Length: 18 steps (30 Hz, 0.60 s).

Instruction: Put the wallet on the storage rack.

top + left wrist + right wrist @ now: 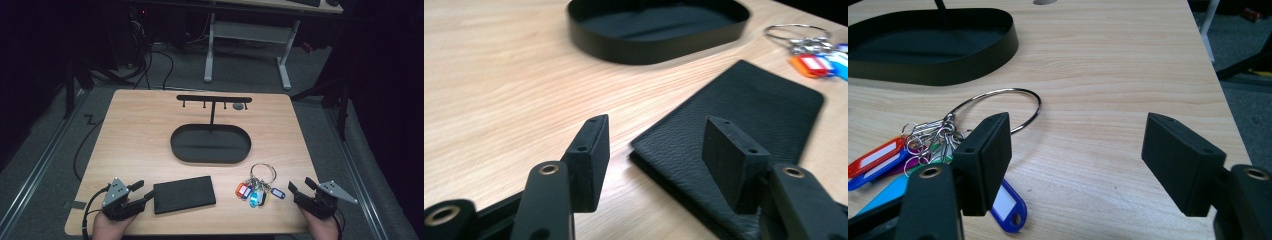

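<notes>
high view: left gripper (141, 192) jaws apart beside the black wallet (184, 193), right gripper (300, 186) jaws apart near the key ring (259, 186)

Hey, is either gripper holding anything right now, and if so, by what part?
Nothing is held. The left gripper stands open by the black wallet; the right gripper stands open beside the key ring.

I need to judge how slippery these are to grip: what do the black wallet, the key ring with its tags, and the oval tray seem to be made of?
Black wallet: leather or imitation, matt, judging by its pebbled grain. Key ring: thin bright metal wire, shiny; its tags look like glossy coloured plastic with paper label inserts. Oval tray: smooth black with a thin upright wall, probably painted metal, possibly plastic.
</notes>
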Tool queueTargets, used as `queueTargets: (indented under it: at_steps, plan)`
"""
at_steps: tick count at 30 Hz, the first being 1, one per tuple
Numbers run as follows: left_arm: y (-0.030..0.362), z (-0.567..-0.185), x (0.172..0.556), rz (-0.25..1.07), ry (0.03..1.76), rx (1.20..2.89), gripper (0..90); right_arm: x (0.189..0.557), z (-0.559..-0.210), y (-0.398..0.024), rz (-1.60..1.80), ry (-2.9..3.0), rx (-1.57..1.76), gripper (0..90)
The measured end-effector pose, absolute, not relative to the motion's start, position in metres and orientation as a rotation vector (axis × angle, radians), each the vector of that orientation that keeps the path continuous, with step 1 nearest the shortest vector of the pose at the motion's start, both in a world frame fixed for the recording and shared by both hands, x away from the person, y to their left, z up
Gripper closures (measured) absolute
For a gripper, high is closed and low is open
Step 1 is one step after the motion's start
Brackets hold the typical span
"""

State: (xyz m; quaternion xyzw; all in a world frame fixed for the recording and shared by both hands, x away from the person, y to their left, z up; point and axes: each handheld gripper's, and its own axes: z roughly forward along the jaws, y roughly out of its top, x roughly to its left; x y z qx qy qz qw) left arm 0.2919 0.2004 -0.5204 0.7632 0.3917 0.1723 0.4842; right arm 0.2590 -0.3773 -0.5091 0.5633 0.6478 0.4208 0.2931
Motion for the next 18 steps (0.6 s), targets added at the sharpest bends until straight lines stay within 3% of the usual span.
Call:
queueTargets:
  at_steps: [18]
  plan:
    - [0.1986, -0.5235, 0.2936, 0.48, 1.023, 1.934, 49.7, 0.261, -0.5135, -0.3691, 1.079, 1.778, 1.441, 25.9]
